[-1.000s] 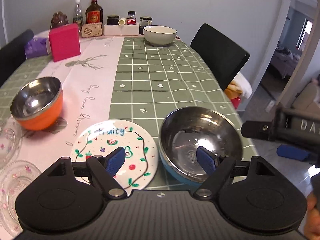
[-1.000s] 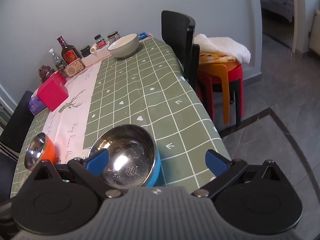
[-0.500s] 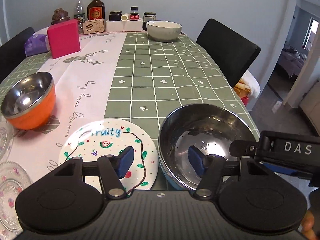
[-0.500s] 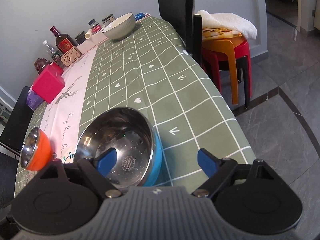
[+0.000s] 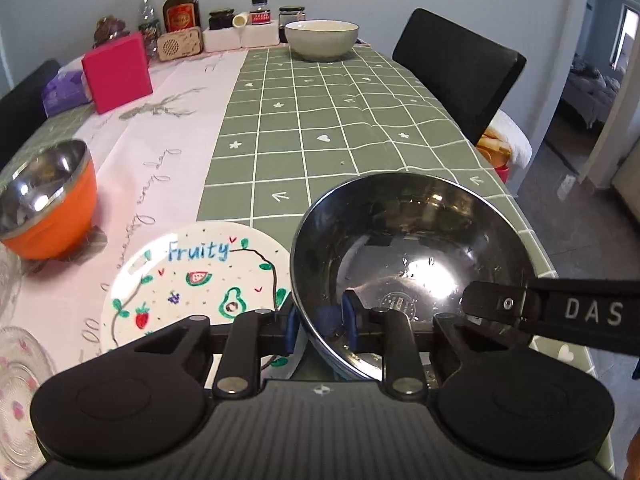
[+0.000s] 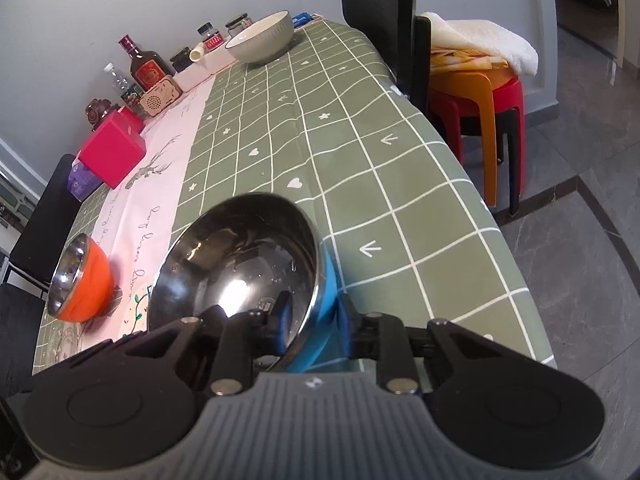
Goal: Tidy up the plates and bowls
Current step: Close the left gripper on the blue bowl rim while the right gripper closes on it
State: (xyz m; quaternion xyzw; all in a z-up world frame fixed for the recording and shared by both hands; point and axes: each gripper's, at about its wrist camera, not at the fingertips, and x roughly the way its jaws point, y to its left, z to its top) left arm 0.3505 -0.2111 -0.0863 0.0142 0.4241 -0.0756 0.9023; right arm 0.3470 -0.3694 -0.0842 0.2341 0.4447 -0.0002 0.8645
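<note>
Change: both claws were spread wide a second ago, one finger inside the blue bowl and one outside; both have since narrowed onto its rim.
Left claw [image 5: 320,322]: clamped on the near-left rim of the blue bowl [image 5: 412,264], one blue pad inside the steel basin, the other outside against the wall.
Right claw [image 6: 314,320]: clamped on the near-right rim of the same bowl [image 6: 240,268], left pad inside, right pad on the blue outer wall.
Blue bowl: at the near right corner of the table [image 5: 340,120], on the green checked cloth; whether it rests on the cloth or is lifted, I cannot tell.
Plate [image 5: 196,280]: white, painted with fruit and the word "Fruity", just left of the blue bowl, its right edge hidden behind the bowl.
Orange bowl [image 5: 44,208]: steel-lined, upright, near left on the pink runner, apart from the plate.
Grey bowl [image 5: 322,40]: upright at the far end of the table.
Glass dishes [image 5: 20,396]: at the near left edge, partly cut off.
Pink box [image 5: 117,72]: far left.
Bottle [image 5: 181,10]: at the far edge with jars.
Chair [image 5: 460,76]: black, at the right side.
</note>
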